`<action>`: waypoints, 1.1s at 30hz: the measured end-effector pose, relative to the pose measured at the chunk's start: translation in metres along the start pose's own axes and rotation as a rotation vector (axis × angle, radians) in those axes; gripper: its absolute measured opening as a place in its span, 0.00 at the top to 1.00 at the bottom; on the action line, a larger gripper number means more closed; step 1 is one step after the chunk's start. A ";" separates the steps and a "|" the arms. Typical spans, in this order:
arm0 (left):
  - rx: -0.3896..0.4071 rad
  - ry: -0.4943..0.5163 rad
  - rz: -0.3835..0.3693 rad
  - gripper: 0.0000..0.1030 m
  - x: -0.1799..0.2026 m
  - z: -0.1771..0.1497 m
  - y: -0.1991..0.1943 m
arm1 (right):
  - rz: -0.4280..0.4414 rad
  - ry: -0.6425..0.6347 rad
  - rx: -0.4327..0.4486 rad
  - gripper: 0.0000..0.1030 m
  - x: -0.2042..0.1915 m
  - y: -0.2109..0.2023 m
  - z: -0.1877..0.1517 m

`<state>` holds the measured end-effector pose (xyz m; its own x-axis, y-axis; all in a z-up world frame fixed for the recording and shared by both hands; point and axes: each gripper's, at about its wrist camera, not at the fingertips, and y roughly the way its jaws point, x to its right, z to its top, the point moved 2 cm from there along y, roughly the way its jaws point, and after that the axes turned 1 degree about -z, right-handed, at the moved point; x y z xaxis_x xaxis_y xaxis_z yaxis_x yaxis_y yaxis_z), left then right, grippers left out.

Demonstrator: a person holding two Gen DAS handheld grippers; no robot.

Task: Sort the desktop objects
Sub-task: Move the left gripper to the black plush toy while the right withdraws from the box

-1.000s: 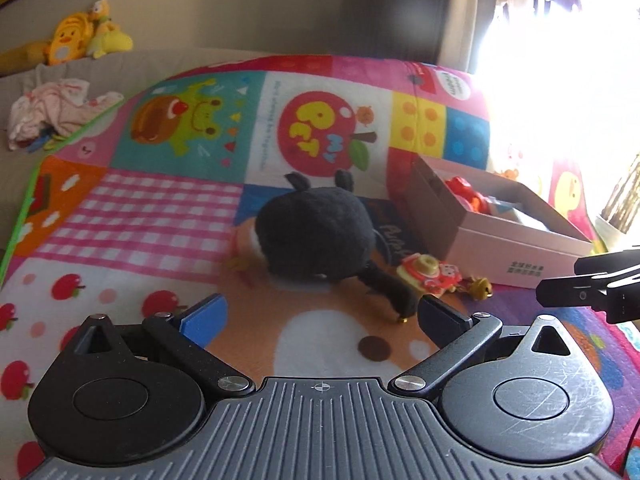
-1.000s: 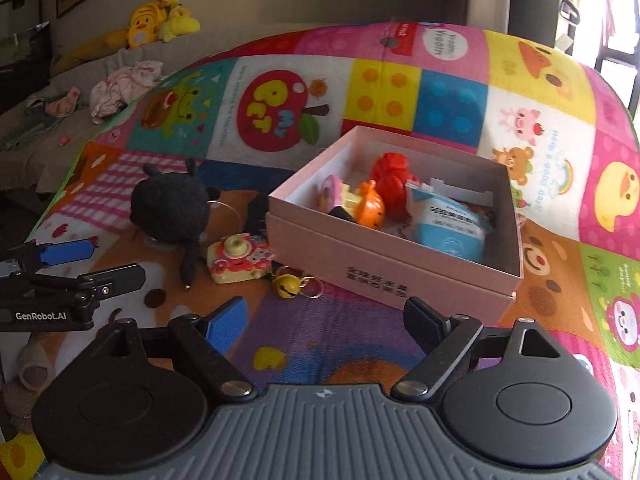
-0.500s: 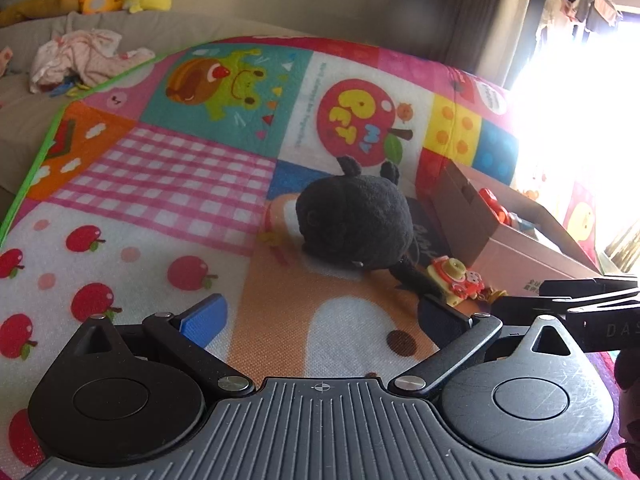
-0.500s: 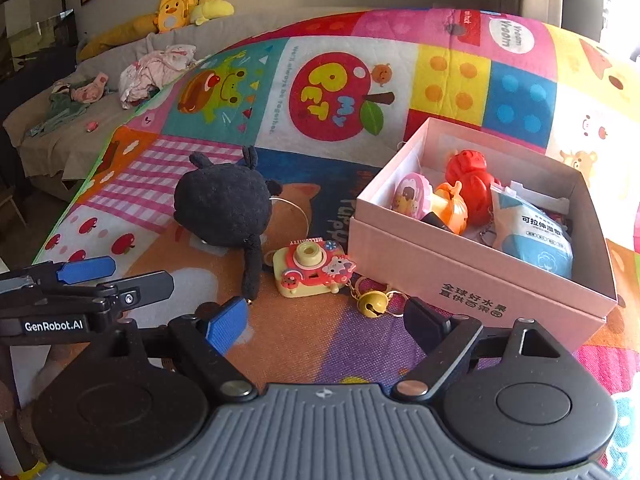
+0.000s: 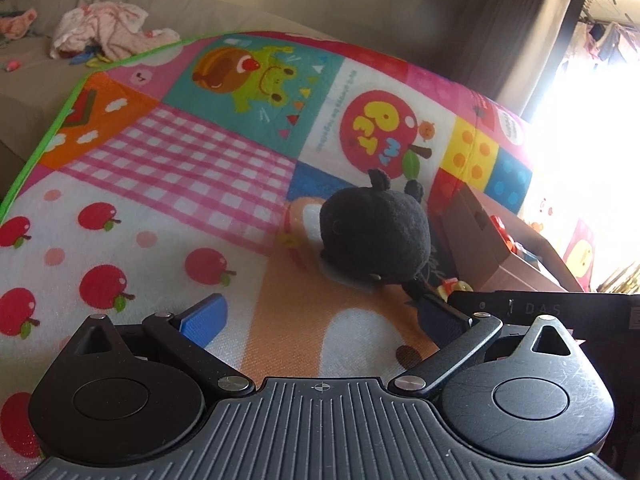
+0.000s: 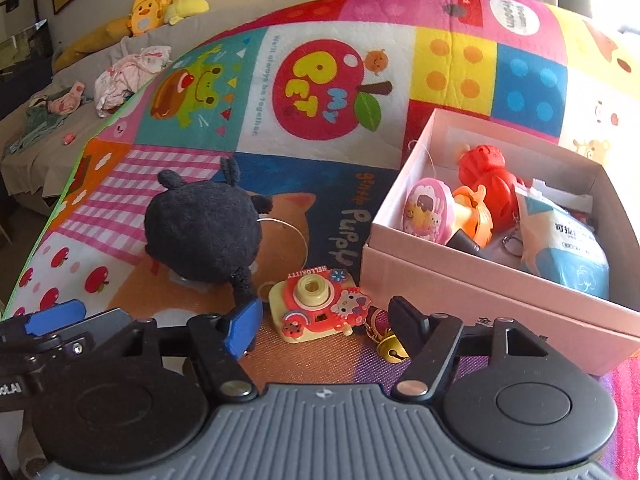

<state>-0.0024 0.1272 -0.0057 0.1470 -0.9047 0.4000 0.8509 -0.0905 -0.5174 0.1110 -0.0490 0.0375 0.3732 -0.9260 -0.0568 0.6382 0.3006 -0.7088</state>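
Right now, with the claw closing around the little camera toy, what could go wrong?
1. The right claw is closing around the toy camera but its pads don't press it yet; it might clip a corner and skid it away.
2. The bell chained to the camera lies by the right pad and may snag.
3. The black plush has a leg by the blue pad that could get pinched.

The right gripper (image 6: pixel 324 322) tilts down at the toy camera (image 6: pixel 316 306), jaws closing, with the toy between the tips but untouched. The left gripper (image 5: pixel 320 318) stands wide apart, left of that camera, holding nothing.
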 end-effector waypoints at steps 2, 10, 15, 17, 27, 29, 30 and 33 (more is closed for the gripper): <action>0.001 -0.003 -0.002 0.00 0.000 0.000 0.000 | 0.015 0.026 -0.016 0.31 0.004 0.009 0.000; 0.000 -0.010 -0.007 0.00 -0.001 0.000 0.000 | 0.050 0.020 -0.051 0.41 0.005 0.005 -0.005; -0.003 0.008 0.004 0.00 0.001 -0.001 0.000 | 0.011 0.026 -0.033 0.54 0.029 -0.033 -0.029; -0.006 0.021 0.007 0.00 0.003 -0.001 0.001 | -0.011 0.056 -0.045 0.61 0.047 -0.047 -0.042; -0.054 0.128 0.042 0.00 0.022 -0.003 0.011 | -0.170 0.293 0.044 0.43 0.132 -0.096 -0.094; -0.061 0.156 0.048 0.00 0.030 -0.003 0.014 | -0.202 0.331 0.062 0.38 0.142 -0.096 -0.101; -0.064 0.170 0.054 0.00 0.034 -0.003 0.016 | -0.204 0.347 0.065 0.37 0.145 -0.095 -0.102; -0.075 0.206 0.071 0.00 0.047 -0.003 0.022 | -0.178 0.376 0.079 0.29 0.146 -0.095 -0.109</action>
<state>0.0218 0.0813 -0.0011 0.0923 -0.9750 0.2020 0.8014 -0.0476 -0.5962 0.0320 -0.2377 0.0198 -0.0101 -0.9794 -0.2018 0.7256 0.1317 -0.6754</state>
